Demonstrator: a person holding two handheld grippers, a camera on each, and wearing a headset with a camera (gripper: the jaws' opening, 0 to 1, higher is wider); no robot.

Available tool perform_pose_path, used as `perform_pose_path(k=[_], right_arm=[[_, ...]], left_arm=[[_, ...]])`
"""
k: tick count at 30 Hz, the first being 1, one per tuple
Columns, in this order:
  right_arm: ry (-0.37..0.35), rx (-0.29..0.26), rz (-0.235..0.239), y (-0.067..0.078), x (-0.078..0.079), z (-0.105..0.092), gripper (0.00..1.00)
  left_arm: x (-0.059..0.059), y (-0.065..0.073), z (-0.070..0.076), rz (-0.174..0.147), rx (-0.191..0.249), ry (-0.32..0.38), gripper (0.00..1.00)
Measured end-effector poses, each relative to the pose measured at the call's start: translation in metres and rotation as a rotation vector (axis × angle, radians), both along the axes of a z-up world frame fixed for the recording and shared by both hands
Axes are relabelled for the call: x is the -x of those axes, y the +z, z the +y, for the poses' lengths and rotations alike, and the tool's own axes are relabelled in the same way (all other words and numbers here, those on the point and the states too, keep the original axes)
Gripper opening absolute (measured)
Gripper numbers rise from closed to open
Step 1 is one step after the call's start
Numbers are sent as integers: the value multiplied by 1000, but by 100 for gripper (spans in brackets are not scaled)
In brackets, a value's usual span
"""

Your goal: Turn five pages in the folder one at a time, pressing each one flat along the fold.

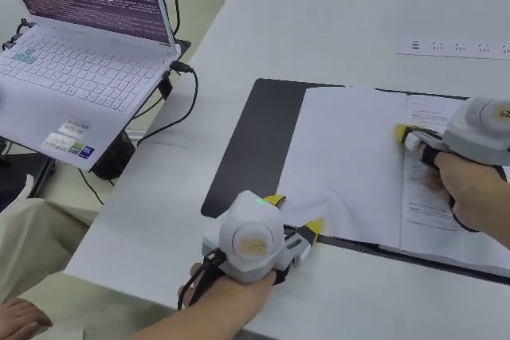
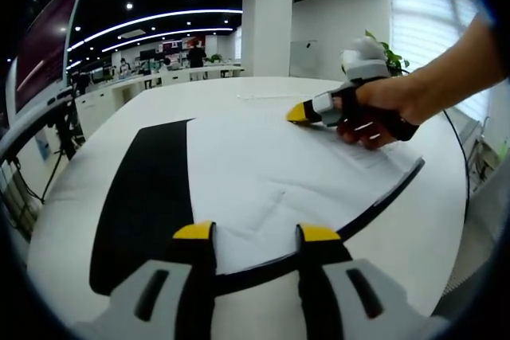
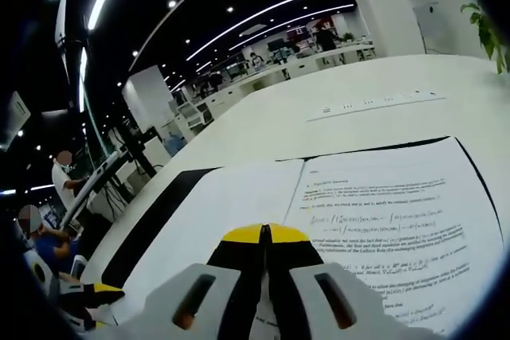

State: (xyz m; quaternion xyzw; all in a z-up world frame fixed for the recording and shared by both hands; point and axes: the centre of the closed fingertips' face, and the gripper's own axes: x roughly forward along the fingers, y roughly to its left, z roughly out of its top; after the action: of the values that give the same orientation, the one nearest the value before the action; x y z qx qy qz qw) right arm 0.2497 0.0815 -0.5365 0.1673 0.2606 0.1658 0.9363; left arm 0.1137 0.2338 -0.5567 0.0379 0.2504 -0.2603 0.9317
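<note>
Left tool (image 2: pixel 259 236): jaws apart, astride the blank page's (image 1: pixel 343 157) near edge, clamping nothing.
Right tool (image 3: pixel 264 234): jaws closed together, empty, tips on the folder's (image 1: pixel 251 141) fold.

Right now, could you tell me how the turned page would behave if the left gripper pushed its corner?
The page looks thin and wrinkles by the left gripper, so it would probably buckle, not slide. The right gripper rests shut near the fold, so that edge should hold. It seems light and floppy if lifted.
</note>
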Motion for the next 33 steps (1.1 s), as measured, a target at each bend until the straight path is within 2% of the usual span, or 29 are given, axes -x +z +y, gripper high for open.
perform_pose_path(k=[19,25,33], right_arm=[[-3,-76,22,0,43,8,0],[13,-87,39,0,60,11,0],[57,-66,40,0,82,19,0]], left_arm=[[0,0,1,-5,-1,-9,39],[0,1,0,-7,-2,-11,39],[1,1,0,-10,6,-7,39]])
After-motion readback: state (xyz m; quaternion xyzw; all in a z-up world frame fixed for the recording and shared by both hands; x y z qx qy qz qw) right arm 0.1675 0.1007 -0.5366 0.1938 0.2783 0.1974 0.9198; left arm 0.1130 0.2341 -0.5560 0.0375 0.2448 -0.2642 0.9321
